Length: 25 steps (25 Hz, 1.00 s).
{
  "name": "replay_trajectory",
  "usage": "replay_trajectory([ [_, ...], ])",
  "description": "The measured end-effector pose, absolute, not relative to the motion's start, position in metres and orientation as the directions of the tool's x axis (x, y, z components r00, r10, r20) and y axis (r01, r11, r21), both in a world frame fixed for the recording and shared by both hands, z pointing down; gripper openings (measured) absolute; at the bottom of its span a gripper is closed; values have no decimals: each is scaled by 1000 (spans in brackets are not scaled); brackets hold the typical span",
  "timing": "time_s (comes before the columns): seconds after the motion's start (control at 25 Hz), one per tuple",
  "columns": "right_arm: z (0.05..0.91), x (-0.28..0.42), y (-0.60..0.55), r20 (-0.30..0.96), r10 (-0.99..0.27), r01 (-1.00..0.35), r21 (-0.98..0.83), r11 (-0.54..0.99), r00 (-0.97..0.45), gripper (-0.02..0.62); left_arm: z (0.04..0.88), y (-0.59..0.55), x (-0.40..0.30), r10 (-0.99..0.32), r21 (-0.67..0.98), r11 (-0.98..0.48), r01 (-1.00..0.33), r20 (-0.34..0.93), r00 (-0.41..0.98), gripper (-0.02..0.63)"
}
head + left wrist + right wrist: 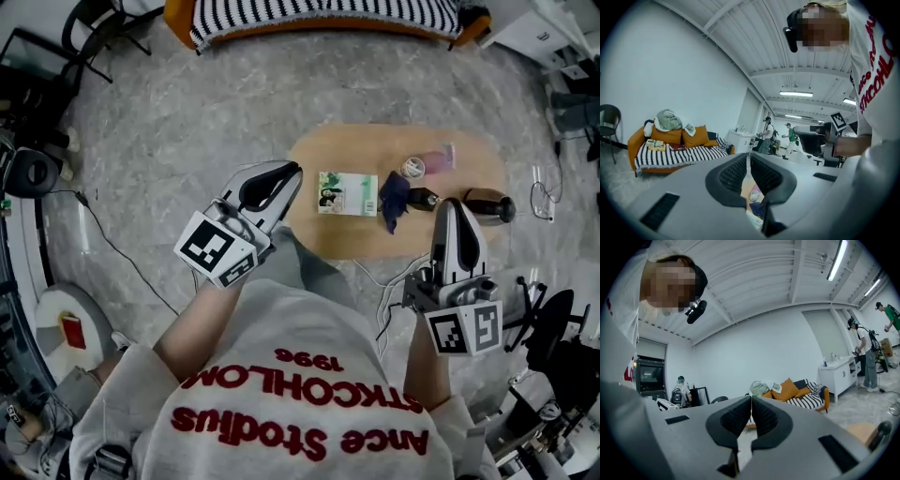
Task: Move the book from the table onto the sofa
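Observation:
The book, pale green and white with a picture on its cover, lies flat near the left end of the low oval wooden table. My left gripper hovers just left of it, jaws shut and empty. My right gripper hangs over the table's right part, also shut with nothing in it. The sofa, orange with a black-and-white striped cover, stands at the top of the head view. It also shows in the left gripper view as the sofa and in the right gripper view as the sofa.
On the table lie a dark blue cloth, a small white cup, a pink item and a dark bottle. Cables trail on the floor by the table. Cushions and books lie on the sofa. People stand by a white cabinet.

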State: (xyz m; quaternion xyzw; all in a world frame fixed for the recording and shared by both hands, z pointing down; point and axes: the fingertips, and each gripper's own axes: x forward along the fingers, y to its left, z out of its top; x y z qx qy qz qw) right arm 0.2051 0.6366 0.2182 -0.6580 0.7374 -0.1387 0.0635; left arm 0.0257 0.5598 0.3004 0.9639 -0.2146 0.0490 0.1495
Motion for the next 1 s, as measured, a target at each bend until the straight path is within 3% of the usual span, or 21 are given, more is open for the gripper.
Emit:
replay_trajectory([
  [0.36,266,209,617,155,-984,-958,-284,41,-88,29,349,544,23,-372,300,-852,-429,229,900,20],
  [1.0,437,235,603,353,-936,-954,-283,-102,-5,29,468,533,60,-233,374,-858,-351,326,916,20],
])
